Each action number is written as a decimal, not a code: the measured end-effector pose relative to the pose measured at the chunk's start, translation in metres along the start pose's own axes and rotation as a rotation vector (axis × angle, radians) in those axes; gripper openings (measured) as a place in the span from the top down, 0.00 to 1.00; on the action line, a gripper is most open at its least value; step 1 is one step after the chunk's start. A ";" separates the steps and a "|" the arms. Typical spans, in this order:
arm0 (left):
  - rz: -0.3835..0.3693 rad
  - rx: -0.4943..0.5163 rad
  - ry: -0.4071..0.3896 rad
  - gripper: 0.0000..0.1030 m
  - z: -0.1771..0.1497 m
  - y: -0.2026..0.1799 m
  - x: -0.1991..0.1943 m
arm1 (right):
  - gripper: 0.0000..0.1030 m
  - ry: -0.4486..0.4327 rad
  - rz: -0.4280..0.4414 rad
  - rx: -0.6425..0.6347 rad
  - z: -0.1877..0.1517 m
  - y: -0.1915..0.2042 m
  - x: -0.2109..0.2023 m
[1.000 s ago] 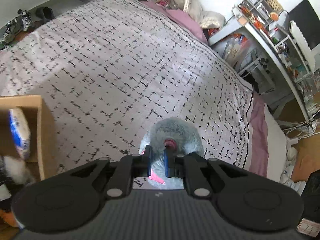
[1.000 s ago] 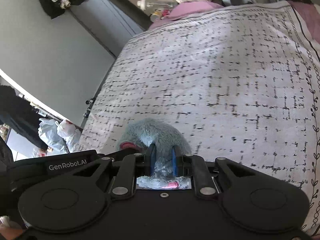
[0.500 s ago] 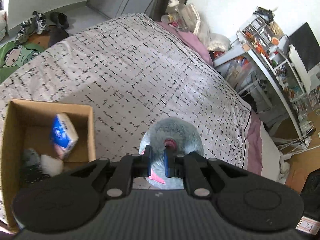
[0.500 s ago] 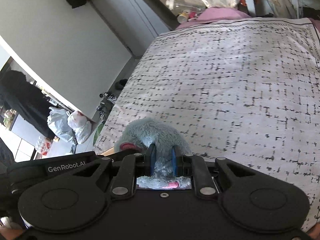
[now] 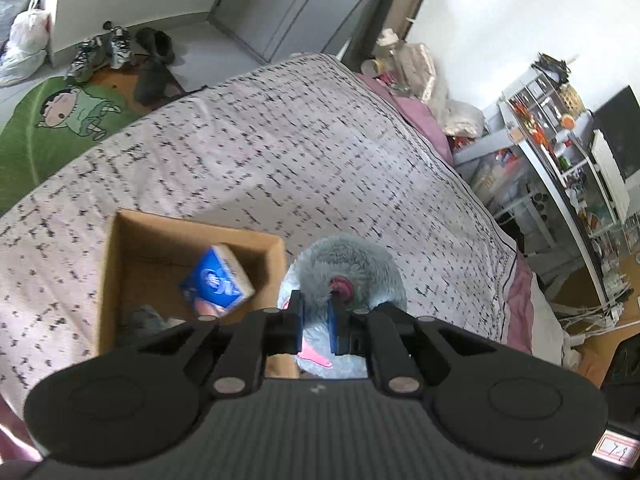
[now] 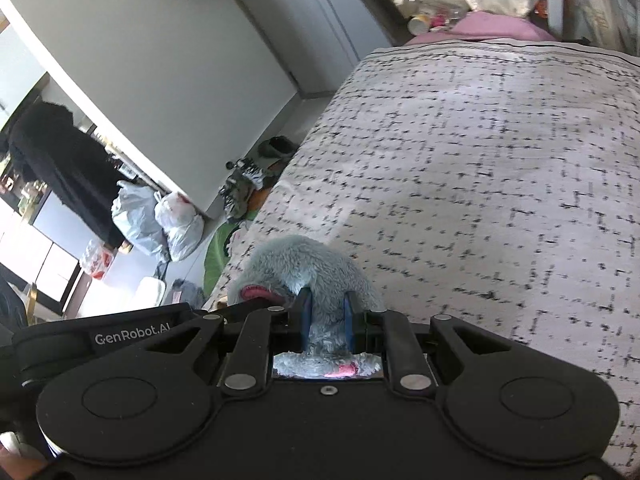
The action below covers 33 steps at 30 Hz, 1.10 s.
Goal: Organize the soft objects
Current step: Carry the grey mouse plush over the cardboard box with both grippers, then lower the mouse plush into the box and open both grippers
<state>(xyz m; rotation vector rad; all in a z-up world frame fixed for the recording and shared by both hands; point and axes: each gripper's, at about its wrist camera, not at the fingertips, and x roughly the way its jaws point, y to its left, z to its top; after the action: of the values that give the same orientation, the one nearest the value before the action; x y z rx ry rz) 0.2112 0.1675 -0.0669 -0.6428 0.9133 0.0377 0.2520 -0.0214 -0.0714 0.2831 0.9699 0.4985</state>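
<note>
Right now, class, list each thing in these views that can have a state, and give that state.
Left gripper: jaws shut on the plush toy.
Right gripper: jaws shut on the same toy.
Plush toy: held up over the bed.
Cardboard box: open, partly filled.
Blue packet: inside the box, tilted.

Two handheld grippers, both angled downward. The left gripper point(image 5: 317, 314) has its blue pads point(image 5: 298, 320) pinched tight on a grey plush toy point(image 5: 348, 264). The right gripper point(image 6: 326, 314) is likewise clamped on the same toy's fur.
</note>
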 end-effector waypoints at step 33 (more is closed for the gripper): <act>0.179 -0.056 0.070 0.85 0.019 0.081 -0.011 | 0.67 0.107 -0.037 0.011 -0.016 0.035 0.040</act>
<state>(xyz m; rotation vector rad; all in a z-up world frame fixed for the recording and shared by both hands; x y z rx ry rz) 0.1943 0.2457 -0.0912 -0.6158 1.0387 0.2022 0.2477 0.0295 -0.0934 0.2494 1.0804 0.4783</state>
